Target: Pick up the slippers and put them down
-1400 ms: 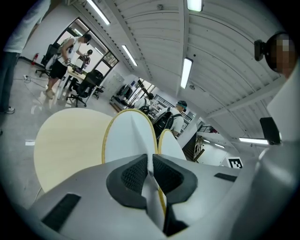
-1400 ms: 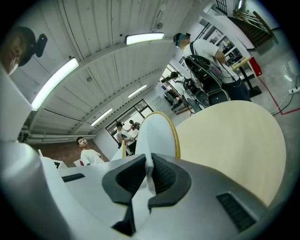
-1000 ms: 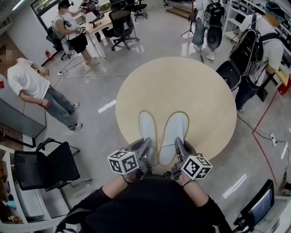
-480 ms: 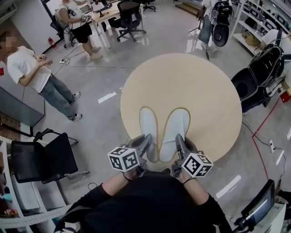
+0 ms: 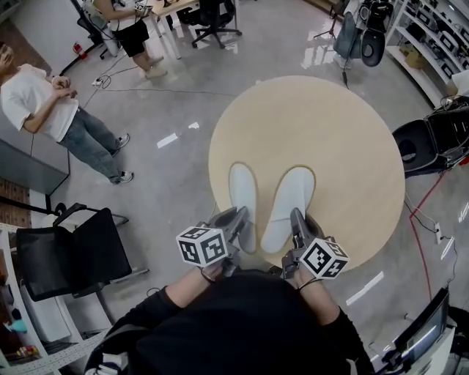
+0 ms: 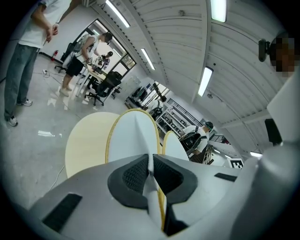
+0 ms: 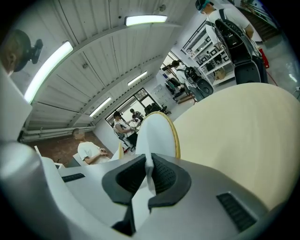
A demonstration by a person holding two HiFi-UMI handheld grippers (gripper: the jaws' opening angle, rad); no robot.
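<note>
While the left tongs (image 5: 236,220) stay clamped on the left slipper (image 5: 243,192) and the right tongs (image 5: 297,221) on the right slipper (image 5: 290,201), both drift across the round surface (image 5: 333,124); put-down probably comes next.

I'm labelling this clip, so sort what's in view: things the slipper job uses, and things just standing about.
Job:
- left slipper, pinched in the left gripper
- right slipper, pinched in the right gripper
- round table

Just about:
- black chair
- standing person
- office chair
</note>
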